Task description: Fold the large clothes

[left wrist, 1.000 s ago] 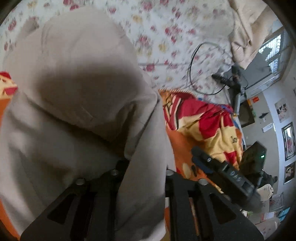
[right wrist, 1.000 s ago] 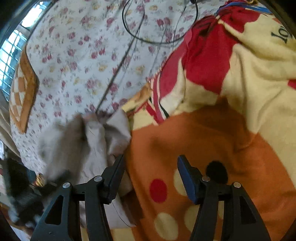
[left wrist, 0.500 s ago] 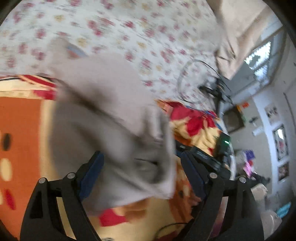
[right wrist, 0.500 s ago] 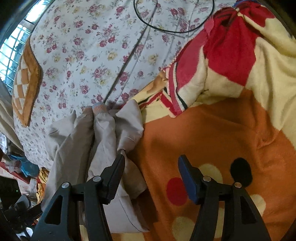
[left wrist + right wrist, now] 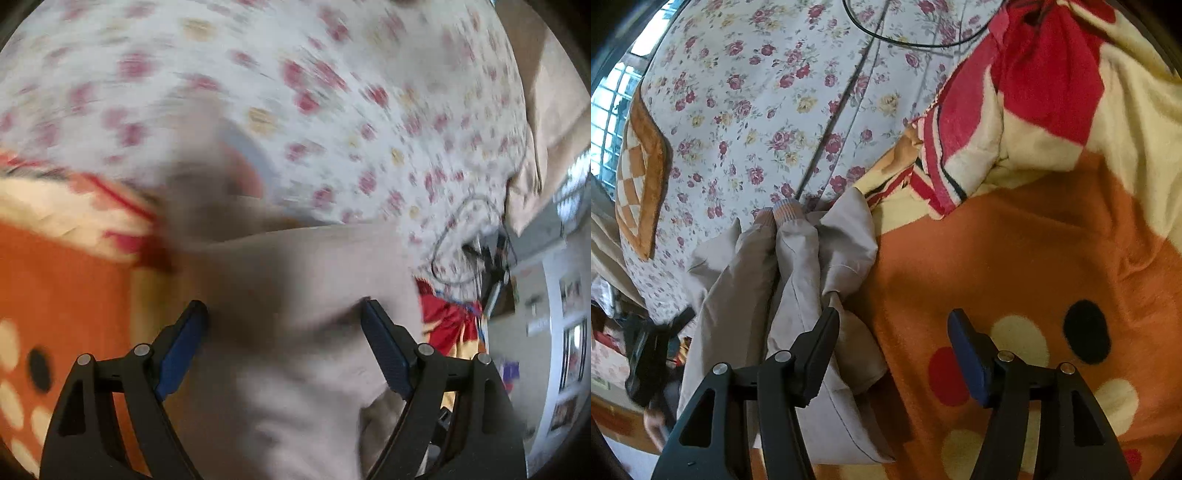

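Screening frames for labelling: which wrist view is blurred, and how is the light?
Left wrist view: heavy motion smear across the floral sheet and beige garment; only the left gripper stays sharp. Right wrist view: crisp, soft daylight, garment and orange blanket clear, window bright at the left edge.

Beige jacket point(image 5: 798, 280), folded lengthwise, ribbed cuffs together, lying across orange blanket and floral sheet.

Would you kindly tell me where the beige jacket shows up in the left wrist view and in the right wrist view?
Left wrist view: the beige jacket fills the centre and bottom, blurred, lying between the open fingers of the left claw.
Right wrist view: lower left, beside the right claw, with two ribbed cuffs at its top.
Shared landmark: the orange spotted blanket beneath it.
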A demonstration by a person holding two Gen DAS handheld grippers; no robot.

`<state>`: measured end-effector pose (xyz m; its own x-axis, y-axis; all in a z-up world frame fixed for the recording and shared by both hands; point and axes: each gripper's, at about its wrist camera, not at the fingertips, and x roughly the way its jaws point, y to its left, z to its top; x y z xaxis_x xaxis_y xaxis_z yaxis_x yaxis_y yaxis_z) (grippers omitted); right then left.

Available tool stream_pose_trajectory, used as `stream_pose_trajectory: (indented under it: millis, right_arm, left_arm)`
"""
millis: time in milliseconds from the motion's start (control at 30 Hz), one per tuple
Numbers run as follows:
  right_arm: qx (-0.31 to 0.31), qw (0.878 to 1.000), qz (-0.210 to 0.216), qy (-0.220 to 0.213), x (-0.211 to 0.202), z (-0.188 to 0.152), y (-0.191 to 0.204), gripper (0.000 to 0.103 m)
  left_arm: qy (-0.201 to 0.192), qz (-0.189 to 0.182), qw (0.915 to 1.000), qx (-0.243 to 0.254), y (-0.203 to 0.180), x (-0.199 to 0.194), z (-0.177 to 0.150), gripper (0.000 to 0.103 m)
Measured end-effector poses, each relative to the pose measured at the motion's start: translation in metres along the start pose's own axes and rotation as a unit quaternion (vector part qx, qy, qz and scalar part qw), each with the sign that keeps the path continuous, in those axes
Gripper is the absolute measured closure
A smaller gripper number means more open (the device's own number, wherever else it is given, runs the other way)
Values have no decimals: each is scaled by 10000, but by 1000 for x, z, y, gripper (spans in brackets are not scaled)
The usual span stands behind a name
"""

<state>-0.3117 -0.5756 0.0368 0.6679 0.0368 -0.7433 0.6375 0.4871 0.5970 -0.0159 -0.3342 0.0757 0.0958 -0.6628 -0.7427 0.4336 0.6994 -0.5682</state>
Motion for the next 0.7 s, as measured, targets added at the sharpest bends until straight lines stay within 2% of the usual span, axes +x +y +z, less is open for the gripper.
stream_pose_trajectory:
  millis: [100, 200, 400, 467, 567, 700]
  right_arm:
    - [-74, 9999, -57, -42, -1, 2, 3, 40]
    - [-179, 9997, -131, -109, 0, 5, 6, 38]
    - [-145, 9996, -225, -46, 9, 9, 5, 38]
    - [-155, 9995, -256, -69, 10, 10, 5, 38]
    - [-207, 9993, -312, -47, 12, 9, 7, 38]
    - [-235, 9991, -348, -43, 13, 9, 8, 38]
  left_arm:
    - [199, -176, 9987, 431, -35, 24, 7, 18]
    - [425, -226, 9976, 488, -54, 55, 11, 18]
    - [265, -480, 9965, 632, -72, 74, 6, 17]
    - [244, -370, 9941, 991, -87, 81, 0, 17]
    - [262, -40, 9847, 1724, -106, 87, -17, 17]
    - [299, -66, 9829, 1818, -105, 84, -25, 17]
